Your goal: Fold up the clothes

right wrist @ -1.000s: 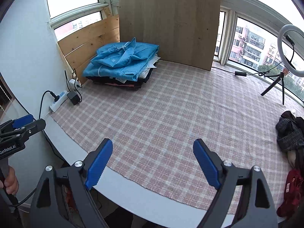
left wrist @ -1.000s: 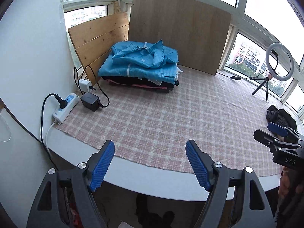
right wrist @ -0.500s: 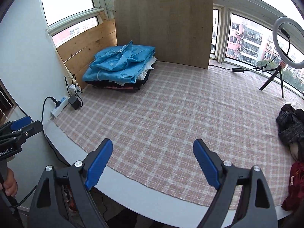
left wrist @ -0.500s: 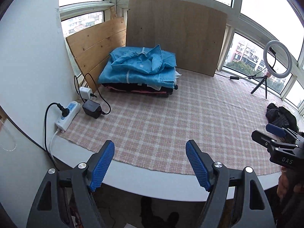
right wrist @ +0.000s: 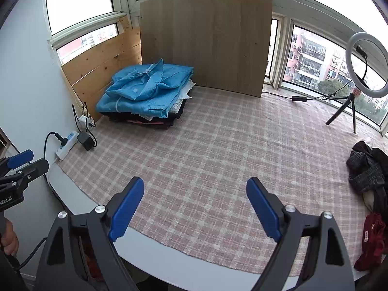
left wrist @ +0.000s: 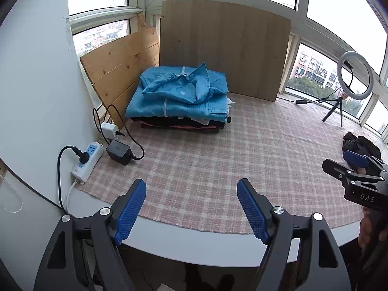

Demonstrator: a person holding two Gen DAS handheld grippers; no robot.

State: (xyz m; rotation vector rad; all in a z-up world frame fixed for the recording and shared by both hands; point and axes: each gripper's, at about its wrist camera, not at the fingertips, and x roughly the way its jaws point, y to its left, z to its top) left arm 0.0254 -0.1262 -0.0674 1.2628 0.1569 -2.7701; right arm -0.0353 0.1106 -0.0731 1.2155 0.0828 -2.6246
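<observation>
Left gripper [left wrist: 191, 205] and right gripper [right wrist: 195, 205] both hang angled downward over the table's near edge, jaws spread wide, gripping nothing.

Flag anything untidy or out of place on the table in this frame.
The blue garment topping the folded stack lies rumpled, its collar sticking up. Unfolded dark clothes sit heaped at the checked cloth's right edge. Nothing spilled or damaged.

Daylight pours through curved bay windows [right wrist: 312, 60] (apartment blocks show outside) behind a white table [left wrist: 198, 247] draped with a pink plaid cloth [right wrist: 218, 150]. Wooden boards [left wrist: 223, 48] lean against the panes, beside a plain white wall [left wrist: 36, 84].
</observation>
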